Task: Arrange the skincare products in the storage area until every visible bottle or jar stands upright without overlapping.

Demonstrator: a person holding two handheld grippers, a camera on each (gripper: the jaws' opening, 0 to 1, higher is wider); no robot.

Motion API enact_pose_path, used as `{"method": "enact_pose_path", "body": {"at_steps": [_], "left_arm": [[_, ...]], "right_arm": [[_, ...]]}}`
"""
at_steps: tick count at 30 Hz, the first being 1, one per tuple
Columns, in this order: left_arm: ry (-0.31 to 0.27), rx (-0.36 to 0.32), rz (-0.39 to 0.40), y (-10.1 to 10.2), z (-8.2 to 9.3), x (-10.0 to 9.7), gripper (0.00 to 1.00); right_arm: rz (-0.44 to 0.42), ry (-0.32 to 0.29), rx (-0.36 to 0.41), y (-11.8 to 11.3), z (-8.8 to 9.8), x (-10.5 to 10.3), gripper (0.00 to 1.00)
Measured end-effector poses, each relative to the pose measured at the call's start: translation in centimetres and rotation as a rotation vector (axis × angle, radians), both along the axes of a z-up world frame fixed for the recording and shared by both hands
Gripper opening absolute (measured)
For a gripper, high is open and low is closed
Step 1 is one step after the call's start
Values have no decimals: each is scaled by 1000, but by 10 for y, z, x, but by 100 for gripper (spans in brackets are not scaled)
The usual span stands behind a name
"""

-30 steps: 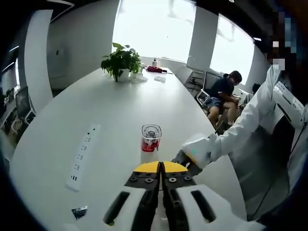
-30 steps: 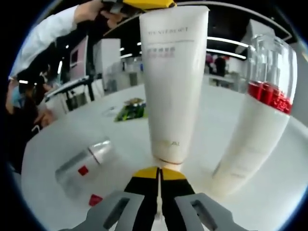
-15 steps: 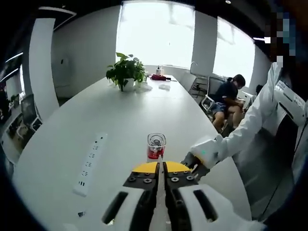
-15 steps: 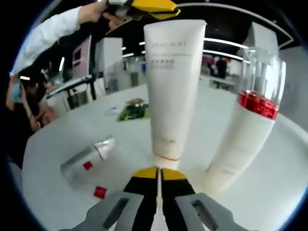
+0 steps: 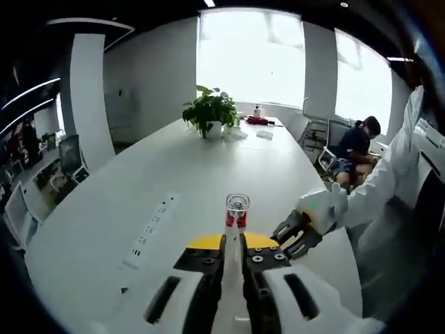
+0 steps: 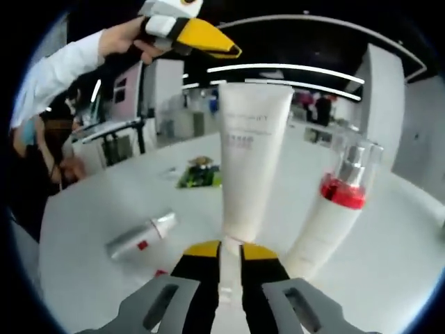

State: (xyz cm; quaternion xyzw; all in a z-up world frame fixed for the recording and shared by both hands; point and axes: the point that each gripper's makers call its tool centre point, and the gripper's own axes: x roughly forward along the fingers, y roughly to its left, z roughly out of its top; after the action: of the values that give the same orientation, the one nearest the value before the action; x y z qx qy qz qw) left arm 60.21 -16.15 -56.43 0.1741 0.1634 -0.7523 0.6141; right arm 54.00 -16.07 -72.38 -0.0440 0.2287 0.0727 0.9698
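A white tube (image 6: pixel 250 160) stands upright on its cap on the white table (image 6: pixel 83 209). To its right stands a white pump bottle (image 6: pixel 327 216) with a red band and clear cap, also seen from above as the bottle (image 5: pixel 236 209). My right gripper (image 6: pixel 232 252) is open, jaws slightly apart, with the tube's foot at their tips. It also shows as the right gripper (image 5: pixel 297 235), beside the bottle. My left gripper (image 6: pixel 233 52) hovers shut just above the tube's top, apart from it. In its own view the left gripper (image 5: pixel 233 243) points down at the table.
A small silver bottle (image 6: pixel 139 236) lies on its side left of the tube, with a red cap (image 6: pixel 161 273) near it and a green packet (image 6: pixel 199 174) behind. A power strip (image 5: pixel 149 233), a potted plant (image 5: pixel 212 115) and a seated person (image 5: pixel 354 146) are farther off.
The right jaws have parted and drawn back from the tube's foot. The left gripper has risen off the tube's top. Tube and pump bottle stay standing.
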Motion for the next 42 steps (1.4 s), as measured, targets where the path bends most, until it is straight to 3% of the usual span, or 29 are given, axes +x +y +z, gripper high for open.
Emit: {"method": "enact_pose_path", "body": {"at_steps": [4,7,10,15,20,25,27,34,39,42], "left_arm": [[38,-28,44,13,6,-6,13],[55,-72,88,22,11,-13,19],[75,-71,100,29,6,-20,27],[124,-92,138,40,2,-26,29],[72,-110,204,44,2,-24,52],[89,-130,230,51,3,-30,53],[60,-123,238,54,-1,-33,59],[56,-140,292,68,-7,-42,69],[33,-138,341,84,-13,-47,80],[38,-137,354,92,-16,-52,82]], "right_arm": [[27,-7,-30,4,10,-11,15],[39,-6,-38,4,12,-13,20],[55,-5,-54,8,18,-22,24],[62,-14,-67,11,28,-30,31],[67,-29,-96,11,39,-34,38],[70,-31,-97,14,45,-38,49],[85,-34,-102,16,48,-41,50],[127,-39,-123,22,55,-48,58],[153,-63,-163,25,65,-51,74],[168,-58,-166,28,66,-54,76]]}}
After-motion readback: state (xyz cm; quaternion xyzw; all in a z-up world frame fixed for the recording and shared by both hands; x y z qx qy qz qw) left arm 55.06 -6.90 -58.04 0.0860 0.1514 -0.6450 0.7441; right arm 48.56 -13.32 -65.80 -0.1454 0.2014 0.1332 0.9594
